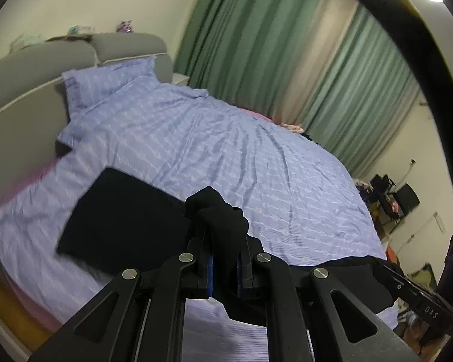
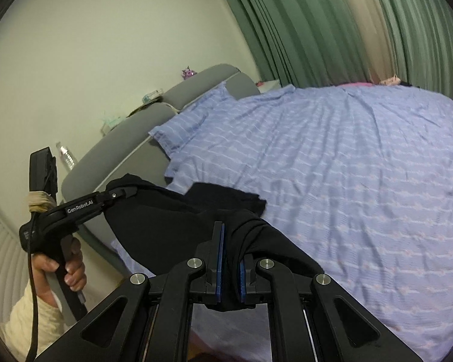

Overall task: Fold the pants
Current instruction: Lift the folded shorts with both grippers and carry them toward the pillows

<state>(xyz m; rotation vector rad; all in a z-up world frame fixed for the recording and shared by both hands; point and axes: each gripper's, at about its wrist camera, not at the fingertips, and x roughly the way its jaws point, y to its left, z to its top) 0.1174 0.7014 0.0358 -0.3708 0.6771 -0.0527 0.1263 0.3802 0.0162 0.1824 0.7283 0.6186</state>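
Observation:
The black pants [image 1: 120, 220] hang lifted above the bed, stretched between both grippers. My left gripper [image 1: 223, 241] is shut on a bunched edge of the pants; a flat folded part spreads to its left over the sheet. My right gripper [image 2: 231, 250] is shut on another bunched edge of the pants [image 2: 172, 220]. The left gripper also shows in the right wrist view [image 2: 117, 194], gripping the pants' far corner, held by a hand. The right gripper's body shows at the lower right of the left wrist view [image 1: 419, 298].
The bed is covered by a lavender striped sheet [image 1: 241, 150] with a pillow [image 1: 105, 81] by the grey headboard [image 1: 21, 90]. Green curtains [image 1: 256, 30] hang behind. Chairs and clutter [image 1: 392, 199] stand at the far right.

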